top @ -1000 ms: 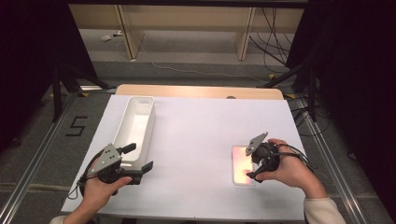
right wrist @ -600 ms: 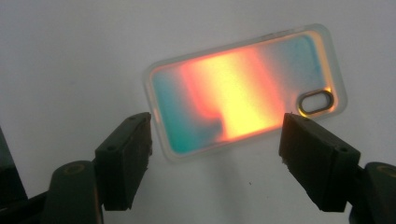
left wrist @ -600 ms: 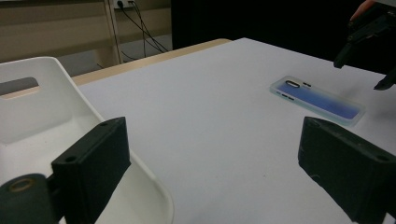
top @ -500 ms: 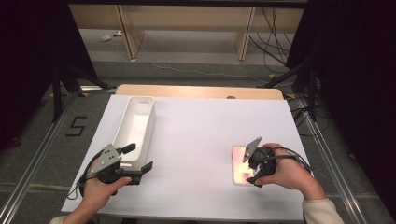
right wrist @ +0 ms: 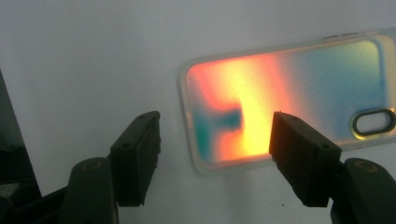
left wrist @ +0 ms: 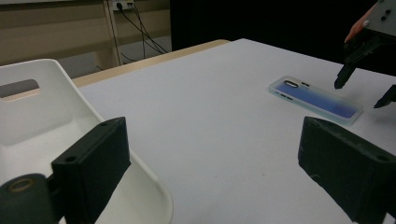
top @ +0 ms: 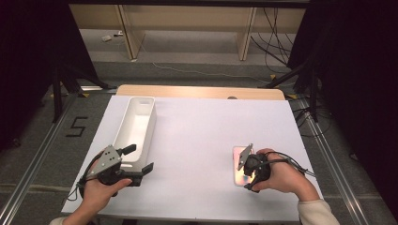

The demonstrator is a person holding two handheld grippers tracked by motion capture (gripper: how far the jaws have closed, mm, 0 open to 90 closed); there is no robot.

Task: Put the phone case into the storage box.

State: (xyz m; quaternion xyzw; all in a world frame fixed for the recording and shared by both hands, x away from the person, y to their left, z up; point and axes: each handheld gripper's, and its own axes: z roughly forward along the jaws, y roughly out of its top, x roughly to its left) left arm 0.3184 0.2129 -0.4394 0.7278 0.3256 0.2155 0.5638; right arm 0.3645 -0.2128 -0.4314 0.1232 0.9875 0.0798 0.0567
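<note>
An iridescent phone case lies flat on the white table sheet at the right, with its camera hole at the far end. My right gripper hovers open just above the case's near end, one jaw over the case and one over the sheet beside it. It holds nothing. My left gripper rests open at the front left, beside the near end of a white tray. The tray is long and has nothing in it.
A white sheet covers most of the wooden table, whose far edge shows bare. Cables lie on the floor beyond it, and a metal rail runs along each side.
My right gripper has moved toward the person and lower, from over the middle of the phone case to its near end. The left gripper has stayed still.
</note>
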